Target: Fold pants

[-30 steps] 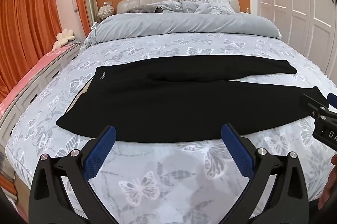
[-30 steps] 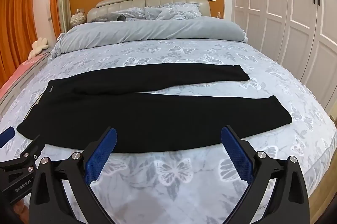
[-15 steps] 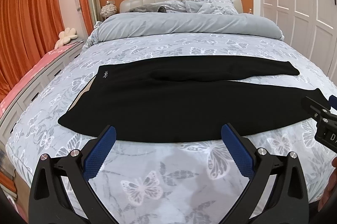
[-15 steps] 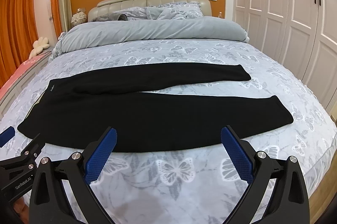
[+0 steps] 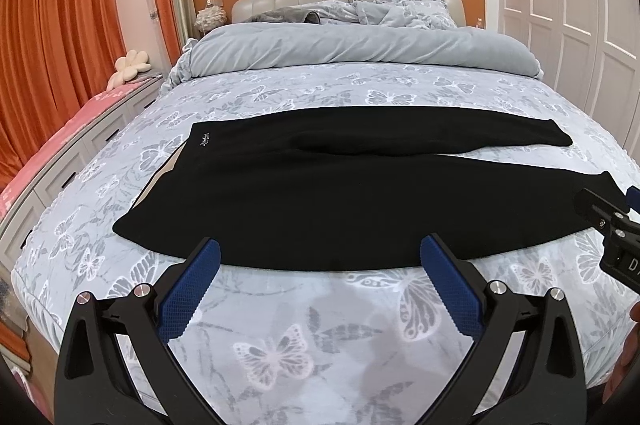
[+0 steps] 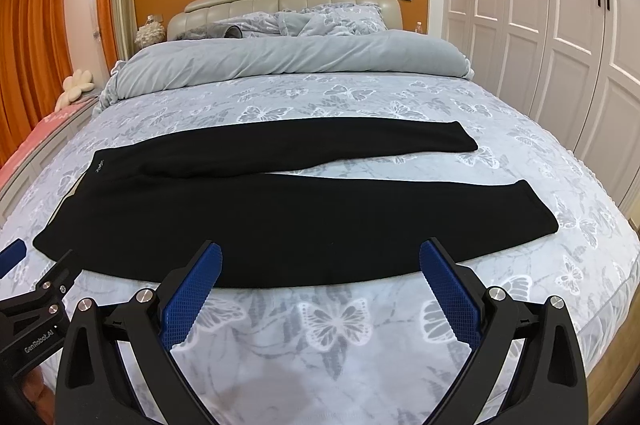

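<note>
Black pants (image 5: 340,193) lie flat across the bed, waistband to the left and both legs spread to the right; they also show in the right wrist view (image 6: 280,201). My left gripper (image 5: 320,257) is open and empty, just short of the pants' near edge. My right gripper (image 6: 320,259) is open and empty at the same near edge, further right. The right gripper's body (image 5: 608,225) shows at the right edge of the left wrist view, and the left gripper's body (image 6: 36,301) shows at the lower left of the right wrist view.
The bed (image 5: 280,337) has a grey butterfly-print sheet. A rolled grey duvet (image 5: 360,49) and pillows (image 5: 400,11) lie at the head. White wardrobes (image 6: 560,25) stand on the right. A pink-topped drawer unit (image 5: 60,145) and orange curtains (image 5: 52,45) are on the left.
Both grippers have eased back and tilted slightly, so the pants sit a little higher and farther in both views. Both jaws stay open. The pants have not moved.
</note>
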Demonstrator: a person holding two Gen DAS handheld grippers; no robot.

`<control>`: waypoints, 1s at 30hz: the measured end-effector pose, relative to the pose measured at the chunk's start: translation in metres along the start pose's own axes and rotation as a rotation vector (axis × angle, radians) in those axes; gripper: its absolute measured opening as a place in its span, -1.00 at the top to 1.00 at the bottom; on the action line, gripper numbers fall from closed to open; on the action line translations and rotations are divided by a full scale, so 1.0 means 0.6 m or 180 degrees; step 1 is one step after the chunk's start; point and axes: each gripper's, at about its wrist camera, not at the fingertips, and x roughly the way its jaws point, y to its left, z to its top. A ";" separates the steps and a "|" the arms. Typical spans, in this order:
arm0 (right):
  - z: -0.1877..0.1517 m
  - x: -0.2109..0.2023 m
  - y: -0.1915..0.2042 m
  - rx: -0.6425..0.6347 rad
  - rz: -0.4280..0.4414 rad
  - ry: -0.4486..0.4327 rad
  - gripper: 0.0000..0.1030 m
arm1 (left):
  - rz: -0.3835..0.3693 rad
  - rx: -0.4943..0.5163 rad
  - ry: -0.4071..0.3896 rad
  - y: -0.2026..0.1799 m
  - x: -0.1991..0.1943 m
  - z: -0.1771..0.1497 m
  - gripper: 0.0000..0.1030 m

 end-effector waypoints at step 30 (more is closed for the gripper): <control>-0.002 0.000 0.004 -0.0003 0.0006 0.0002 -0.89 | 0.0003 -0.0005 -0.0003 0.008 0.001 -0.003 -0.91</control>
